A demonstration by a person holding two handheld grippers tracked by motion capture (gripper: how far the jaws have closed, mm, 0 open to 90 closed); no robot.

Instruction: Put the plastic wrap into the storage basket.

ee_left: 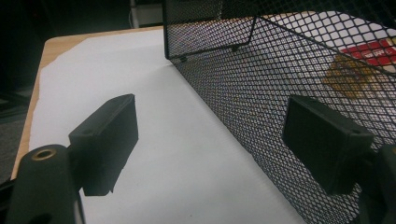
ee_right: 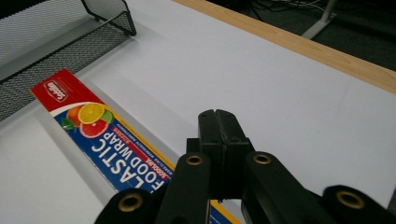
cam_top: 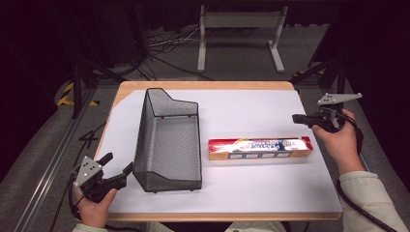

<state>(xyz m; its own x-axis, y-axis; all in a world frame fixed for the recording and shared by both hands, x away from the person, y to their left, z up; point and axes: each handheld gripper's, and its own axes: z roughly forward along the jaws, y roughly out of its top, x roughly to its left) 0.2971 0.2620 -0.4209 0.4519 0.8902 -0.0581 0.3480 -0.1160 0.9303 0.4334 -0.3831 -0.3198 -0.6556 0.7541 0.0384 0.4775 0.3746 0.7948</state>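
A long red and blue plastic food wrap box (cam_top: 260,148) (ee_right: 107,140) lies flat on the white table cover, right of centre. An empty black mesh basket (cam_top: 143,140) (ee_left: 261,84) (ee_right: 56,51) stands left of it. My left gripper (cam_top: 119,163) (ee_left: 210,135) rests at the table's front left corner with its jaws wide apart; one jaw lies close against the basket's outer wall and nothing sits between them. My right gripper (cam_top: 296,118) (ee_right: 217,116) hovers above the right end of the box, held off the table, jaws pressed together and empty.
The white cover (cam_top: 241,106) leaves a strip of wooden table edge (cam_top: 208,85) showing at the far side. A grey metal stand (cam_top: 239,21) and cables lie on the floor beyond. A cable trails from the right gripper along the table's right edge.
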